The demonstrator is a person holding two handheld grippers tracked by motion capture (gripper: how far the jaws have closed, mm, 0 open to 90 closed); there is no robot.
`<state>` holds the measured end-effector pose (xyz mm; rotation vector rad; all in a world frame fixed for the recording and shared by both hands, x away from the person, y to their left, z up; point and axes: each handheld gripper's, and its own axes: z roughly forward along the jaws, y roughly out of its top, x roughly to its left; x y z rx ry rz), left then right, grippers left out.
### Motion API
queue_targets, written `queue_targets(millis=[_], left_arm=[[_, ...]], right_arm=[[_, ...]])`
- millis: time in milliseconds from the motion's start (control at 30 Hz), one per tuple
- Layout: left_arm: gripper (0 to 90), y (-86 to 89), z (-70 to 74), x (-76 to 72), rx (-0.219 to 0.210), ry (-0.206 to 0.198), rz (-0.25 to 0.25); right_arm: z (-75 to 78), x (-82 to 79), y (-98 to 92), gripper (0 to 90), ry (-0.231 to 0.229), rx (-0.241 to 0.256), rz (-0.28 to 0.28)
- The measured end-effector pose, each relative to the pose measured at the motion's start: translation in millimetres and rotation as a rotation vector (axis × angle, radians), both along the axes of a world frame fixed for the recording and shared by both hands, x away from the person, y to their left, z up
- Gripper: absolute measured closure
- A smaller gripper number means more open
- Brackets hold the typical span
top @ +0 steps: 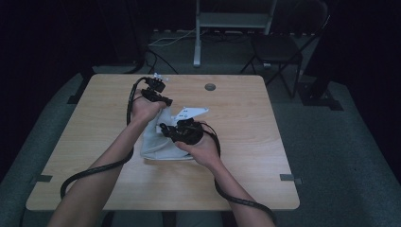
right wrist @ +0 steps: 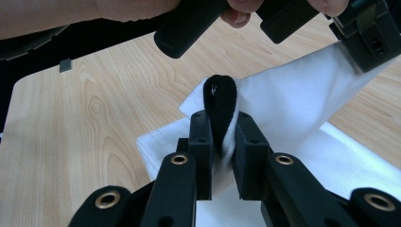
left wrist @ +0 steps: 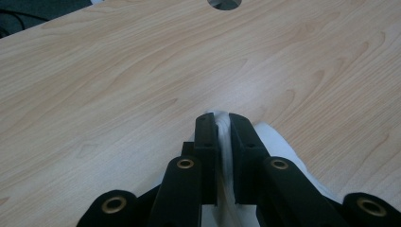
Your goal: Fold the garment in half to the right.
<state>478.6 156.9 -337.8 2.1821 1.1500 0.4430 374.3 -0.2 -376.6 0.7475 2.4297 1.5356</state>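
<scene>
the white cloth (top: 158,142) lies mid-table (top: 246,156), folded and rumpled, one edge lifted. left gripper (left wrist: 223,128) pinches that edge; right gripper (right wrist: 222,130) clamps cloth with a black tab (right wrist: 221,106).

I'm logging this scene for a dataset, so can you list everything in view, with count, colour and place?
cloth: one, white, mid-table, partly lifted, pinched by both grippers
black piece: one, clamped with the cloth in the right gripper; what it is cannot be told
table: one, light wood, centre of the high view
table hole: one, grey, round, near the far edge
chair: one, black, folding, on the floor beyond the table's far right corner
stand: one, grey metal, behind the table
left gripper: one, black, fingers shut on the cloth's edge
right gripper: one, black, fingers shut on cloth
cables: two, black, trailing from the grippers
forearms: two, entering from the bottom
</scene>
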Motion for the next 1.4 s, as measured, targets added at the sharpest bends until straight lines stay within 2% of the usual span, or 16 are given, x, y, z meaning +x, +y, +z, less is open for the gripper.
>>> queue_targets(millis=[700,1400], left_arm=[[82.8,-8.7,-11.4,1.3,-0.006,0.012,0.003],[82.6,-20.0,-21.9,1.4,0.008,0.026,-0.006]], right_arm=[[-11.9,-1.5,-7.6,79.8,0.026,-0.007,-0.01],[-21.6,-3.3,-12.7,79.7,0.043,-0.016,-0.019]])
